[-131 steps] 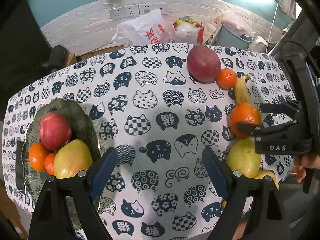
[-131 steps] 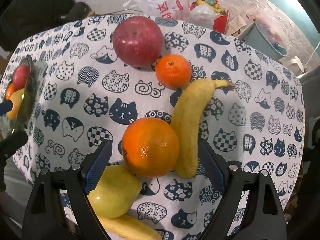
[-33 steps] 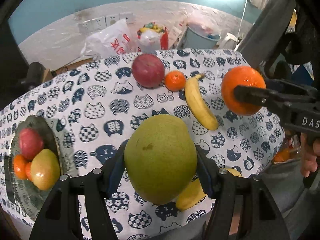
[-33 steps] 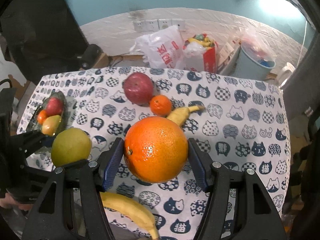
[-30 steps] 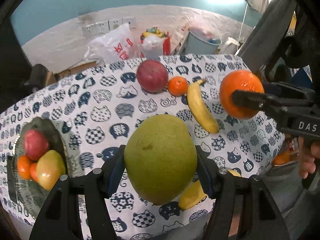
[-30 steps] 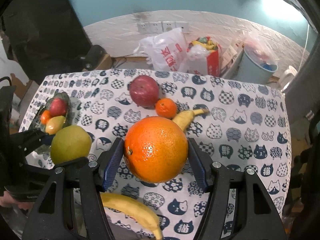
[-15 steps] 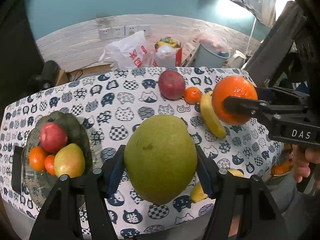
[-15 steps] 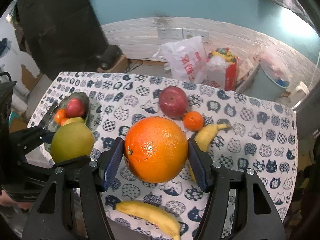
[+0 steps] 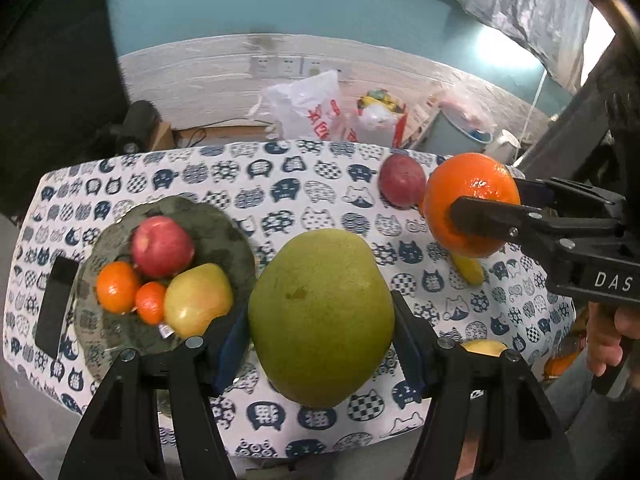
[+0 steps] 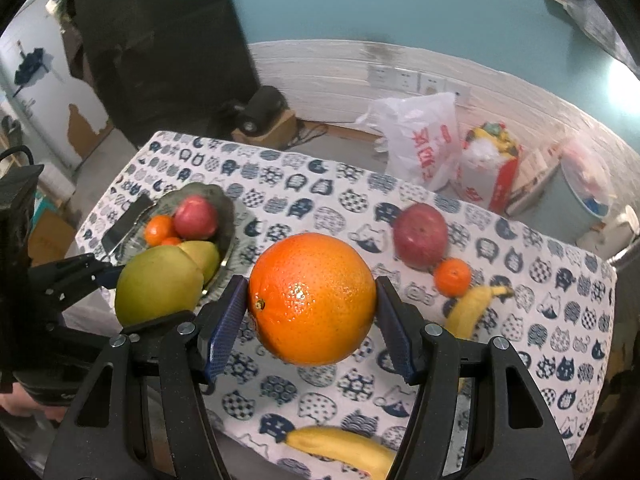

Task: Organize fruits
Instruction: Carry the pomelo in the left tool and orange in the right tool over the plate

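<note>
Left wrist view shows the left gripper point(image 9: 320, 316) clamped on a green pear point(image 9: 320, 304) and the right gripper point(image 10: 312, 300) on an orange point(image 10: 312, 298), both lifted clear of the table (presumably bound for the bowl point(image 9: 224, 228) far left).

Near banana point(image 10: 344, 454) cut off below

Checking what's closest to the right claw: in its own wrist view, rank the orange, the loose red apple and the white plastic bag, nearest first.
1. Orange: clamped in the right claw.
2. Red apple: on the cloth, up and right of the orange.
3. White bag: off the table, by the wall.
</note>
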Action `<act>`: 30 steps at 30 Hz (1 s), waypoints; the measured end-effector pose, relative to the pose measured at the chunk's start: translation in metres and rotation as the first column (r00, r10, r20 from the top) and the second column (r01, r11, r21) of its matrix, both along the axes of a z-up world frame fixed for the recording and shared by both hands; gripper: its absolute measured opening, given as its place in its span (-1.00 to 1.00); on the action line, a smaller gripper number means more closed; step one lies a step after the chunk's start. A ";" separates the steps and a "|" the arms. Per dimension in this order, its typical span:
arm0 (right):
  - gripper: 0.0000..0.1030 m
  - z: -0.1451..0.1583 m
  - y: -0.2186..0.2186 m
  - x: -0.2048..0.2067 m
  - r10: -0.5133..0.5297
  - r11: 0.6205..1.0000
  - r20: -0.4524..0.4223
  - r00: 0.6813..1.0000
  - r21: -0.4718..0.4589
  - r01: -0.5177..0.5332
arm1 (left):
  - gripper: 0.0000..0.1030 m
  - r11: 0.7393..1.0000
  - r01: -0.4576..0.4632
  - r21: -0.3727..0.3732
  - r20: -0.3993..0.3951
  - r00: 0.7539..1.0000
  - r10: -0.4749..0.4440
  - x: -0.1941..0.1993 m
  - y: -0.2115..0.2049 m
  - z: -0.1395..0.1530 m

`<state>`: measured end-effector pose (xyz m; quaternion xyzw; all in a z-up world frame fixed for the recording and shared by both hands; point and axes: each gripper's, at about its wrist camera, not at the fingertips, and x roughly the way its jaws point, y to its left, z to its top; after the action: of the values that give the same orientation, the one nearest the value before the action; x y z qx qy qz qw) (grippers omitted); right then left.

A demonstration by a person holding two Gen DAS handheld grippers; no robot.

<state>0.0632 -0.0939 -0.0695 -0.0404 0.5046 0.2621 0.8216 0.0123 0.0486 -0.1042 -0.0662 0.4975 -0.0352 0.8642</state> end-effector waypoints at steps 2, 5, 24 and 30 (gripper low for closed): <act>0.24 0.001 0.011 0.000 0.016 1.000 -0.001 1.000 0.001 -0.016 | 0.30 1.000 -0.018 -0.003 0.003 1.000 0.018 -0.004 0.009 0.000; 0.24 0.001 0.027 0.000 0.043 0.999 -0.002 0.999 0.002 -0.043 | 0.30 0.999 -0.049 -0.014 -0.001 0.999 0.049 -0.010 0.026 -0.001; 0.24 -0.021 0.138 -0.003 0.205 0.979 -0.051 0.978 -0.009 -0.205 | 0.30 0.964 -0.263 -0.045 -0.043 0.964 0.261 -0.049 0.130 -0.025; 0.24 -0.040 0.169 -0.009 0.251 0.967 -0.096 0.963 -0.016 -0.254 | 0.30 0.945 -0.323 -0.045 -0.067 0.945 0.320 -0.059 0.159 -0.040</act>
<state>0.0539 0.0755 -0.1091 -0.1037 0.5367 0.3592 0.7564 -0.0465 0.2077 -0.1447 -0.1711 0.5040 0.0944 0.8413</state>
